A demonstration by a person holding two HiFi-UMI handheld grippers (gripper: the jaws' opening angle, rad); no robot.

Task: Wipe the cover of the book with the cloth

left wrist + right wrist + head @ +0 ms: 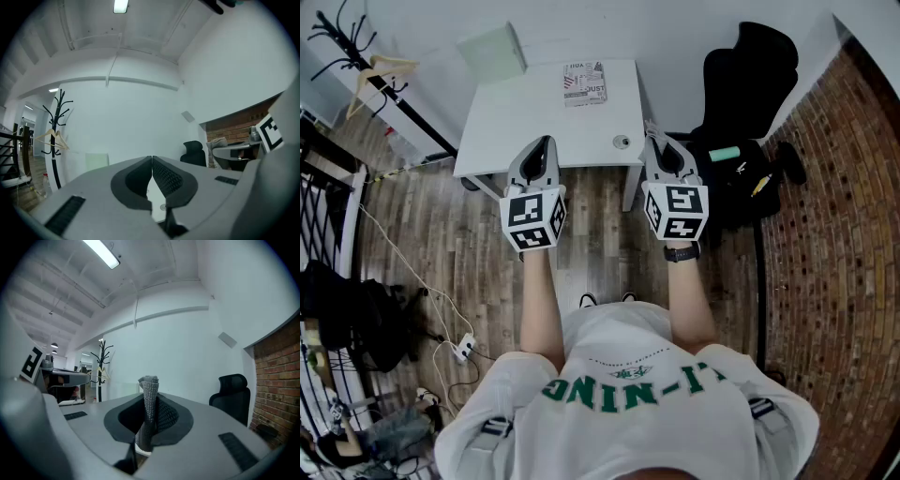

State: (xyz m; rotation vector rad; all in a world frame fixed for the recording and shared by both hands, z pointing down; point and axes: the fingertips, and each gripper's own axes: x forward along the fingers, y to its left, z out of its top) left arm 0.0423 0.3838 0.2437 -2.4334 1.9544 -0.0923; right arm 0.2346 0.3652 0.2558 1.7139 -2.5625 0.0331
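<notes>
White table (pixel 534 117) with book (pixel 584 82) on wood floor (pixel 478 248), brick wall (pixel 834 234) alongside.

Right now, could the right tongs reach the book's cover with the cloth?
Probably yes: the right tongs grip the cloth, and nothing tall stands on the white table between them and the book at its far edge.

The person wears a white T-shirt (pixel 675 422) with green block lettering (pixel 628 386) across the front, grey straps with dark buckles (pixel 492 428) at both shoulders, and a black wristwatch (pixel 682 251) on the right wrist. The left gripper (pixel 546 142) and right gripper (pixel 653 139) are pale grey shells with black, textured fingers (pixel 166 180). Each carries a cube (pixel 532 220) of black-and-white square markers.
</notes>
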